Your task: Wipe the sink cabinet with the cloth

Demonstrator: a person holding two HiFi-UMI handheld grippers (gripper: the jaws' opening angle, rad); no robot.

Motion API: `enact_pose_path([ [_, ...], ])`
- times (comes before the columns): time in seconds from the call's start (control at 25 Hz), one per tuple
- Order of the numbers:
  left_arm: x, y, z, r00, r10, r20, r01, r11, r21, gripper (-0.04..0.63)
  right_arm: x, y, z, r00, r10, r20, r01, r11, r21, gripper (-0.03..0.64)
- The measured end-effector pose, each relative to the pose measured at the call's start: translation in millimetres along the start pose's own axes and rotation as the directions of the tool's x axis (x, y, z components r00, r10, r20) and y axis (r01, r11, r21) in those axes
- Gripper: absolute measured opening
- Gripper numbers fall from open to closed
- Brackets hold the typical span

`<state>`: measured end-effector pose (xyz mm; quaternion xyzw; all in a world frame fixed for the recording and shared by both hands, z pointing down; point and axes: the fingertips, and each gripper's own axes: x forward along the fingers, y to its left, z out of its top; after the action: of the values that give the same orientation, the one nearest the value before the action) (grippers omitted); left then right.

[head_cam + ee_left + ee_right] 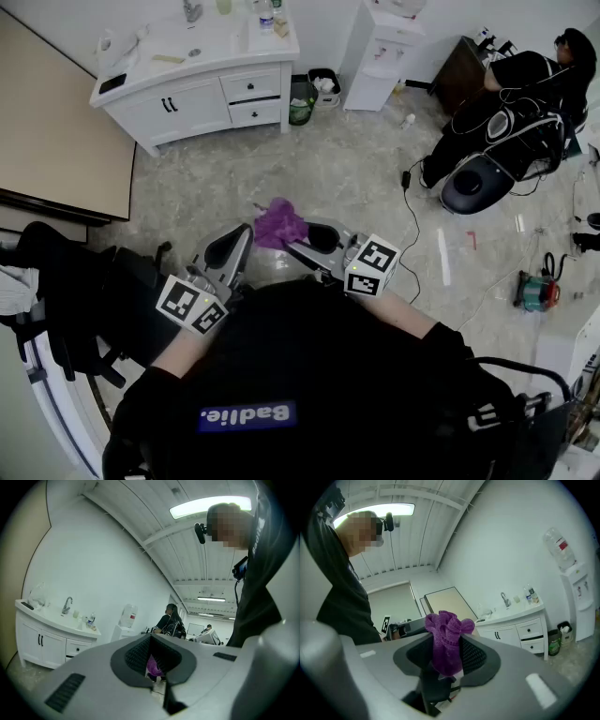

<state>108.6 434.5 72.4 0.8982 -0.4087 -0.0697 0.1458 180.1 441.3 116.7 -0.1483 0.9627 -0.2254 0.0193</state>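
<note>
The purple cloth (279, 223) is bunched up, and my right gripper (294, 246) is shut on it above the floor; in the right gripper view the cloth (447, 637) sticks up from between the pads. My left gripper (241, 247) hangs just left of the cloth with its jaws together and nothing in them. Through their thin slit in the left gripper view a bit of the cloth (153, 666) shows. The white sink cabinet (199, 82), with drawers and a tap, stands against the far wall, well away from both grippers. It also appears as the cabinet (44, 641) and the cabinet (516, 626).
A white water dispenser (382, 49) and a small bin (302, 99) stand right of the cabinet. A person sits in a chair (514, 111) at the far right, with cables (412, 220) on the floor. A beige panel (54, 127) lies at the left.
</note>
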Motion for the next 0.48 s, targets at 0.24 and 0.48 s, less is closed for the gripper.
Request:
enact_pose_path([
  [0.24,5.9,-10.7,-5.4,1.000,0.007,-0.005,-0.007,1.000,0.009,0.002,-12.5,-0.6,-1.0,1.000,0.008,0.004,-0.008,1.000,-0.004,0.153],
  [0.48,36.4,-25.6,-9.9,0.999,0.041,-0.010,-0.041,0.999,0.020,0.002,-34.6,-16.7,12.2,0.999,0.053,-0.010,-0.054,0.998,-0.039,0.153],
])
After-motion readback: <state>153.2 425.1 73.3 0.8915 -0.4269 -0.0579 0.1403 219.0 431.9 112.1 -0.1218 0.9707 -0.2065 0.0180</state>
